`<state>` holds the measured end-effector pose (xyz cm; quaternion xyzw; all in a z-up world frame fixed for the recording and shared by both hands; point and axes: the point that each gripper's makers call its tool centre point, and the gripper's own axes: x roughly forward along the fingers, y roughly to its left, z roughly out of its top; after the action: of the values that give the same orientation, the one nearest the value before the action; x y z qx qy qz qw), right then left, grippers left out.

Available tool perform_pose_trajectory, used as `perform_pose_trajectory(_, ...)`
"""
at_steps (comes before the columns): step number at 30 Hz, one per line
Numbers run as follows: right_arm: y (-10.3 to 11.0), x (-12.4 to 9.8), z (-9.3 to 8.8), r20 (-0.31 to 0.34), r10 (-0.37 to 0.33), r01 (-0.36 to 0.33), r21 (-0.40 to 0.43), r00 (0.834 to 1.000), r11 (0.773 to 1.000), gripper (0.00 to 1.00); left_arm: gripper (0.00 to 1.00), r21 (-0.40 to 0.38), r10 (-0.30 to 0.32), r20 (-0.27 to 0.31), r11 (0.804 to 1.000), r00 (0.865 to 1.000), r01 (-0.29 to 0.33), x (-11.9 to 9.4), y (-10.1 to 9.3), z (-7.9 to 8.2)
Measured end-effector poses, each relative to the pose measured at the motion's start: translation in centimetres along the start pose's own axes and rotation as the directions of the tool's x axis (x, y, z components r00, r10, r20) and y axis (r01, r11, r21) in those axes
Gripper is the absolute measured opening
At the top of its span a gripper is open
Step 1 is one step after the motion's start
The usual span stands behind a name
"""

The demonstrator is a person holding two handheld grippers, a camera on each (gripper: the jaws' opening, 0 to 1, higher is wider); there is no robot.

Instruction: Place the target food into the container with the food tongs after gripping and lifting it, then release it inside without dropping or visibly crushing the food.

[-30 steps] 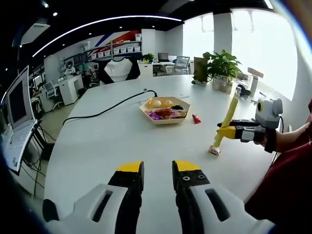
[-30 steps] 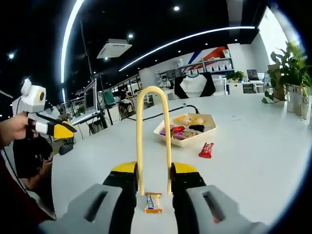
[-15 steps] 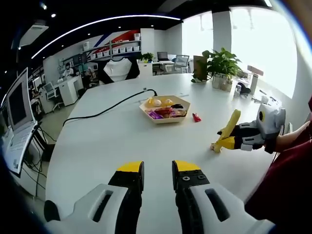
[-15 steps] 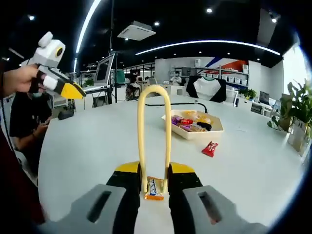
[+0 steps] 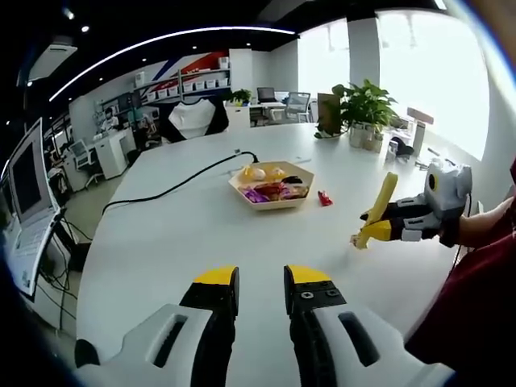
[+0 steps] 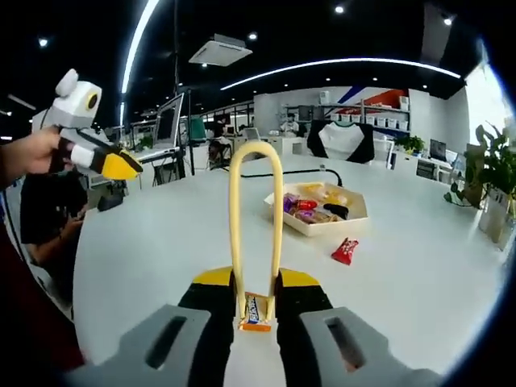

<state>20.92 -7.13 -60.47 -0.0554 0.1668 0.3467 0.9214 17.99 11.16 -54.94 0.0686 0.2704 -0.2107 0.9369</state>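
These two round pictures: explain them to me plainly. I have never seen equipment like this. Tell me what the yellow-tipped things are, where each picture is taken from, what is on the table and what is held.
A person holds a two-jaw gripper in each hand, and a fisheye camera rides on each.

In the left gripper view, the left gripper hangs empty over the white table, jaws slightly apart.

In the right gripper view, the right gripper squeezes yellow food tongs, whose tips pinch a small wrapped candy.

On the table lie a tray of snacks, a red wrapped snack and a black cable.
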Motion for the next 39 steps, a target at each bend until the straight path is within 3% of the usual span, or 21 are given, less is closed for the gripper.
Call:
perform_pose_trajectory(14, -4.2, 1.0, 7.3, 0.119, -0.046, 0.055, -0.078, 0.992, 0.995, 0.14, 0.23, -0.03, 0.019, 0.006, 0.999, 1.0, -0.019, -0.3, 0.6, -0.6)
perform_pose_trajectory(23, -8.1, 2.7, 12.5, 0.206, -0.066, 0.065, 0.012, 0.976, 0.998, 0.14, 0.23, -0.067, 0.043, 0.021, 0.997, 0.999, -0.041, -0.7, 1.4, -1.0)
perform_pose_trajectory(30, -9.6, 4.3, 14.7, 0.24, -0.074, 0.065, 0.046, 0.968, 0.997, 0.14, 0.23, -0.095, 0.065, 0.021, 0.993, 0.998, -0.063, -1.1, 2.3, -1.6)
perform_pose_trajectory(39, -10.2, 7.6, 15.5, 0.24, -0.079, 0.061, 0.079, 0.968, 0.995, 0.14, 0.23, -0.119, 0.083, 0.009, 0.99, 0.996, -0.082, -1.3, 3.2, -2.3)
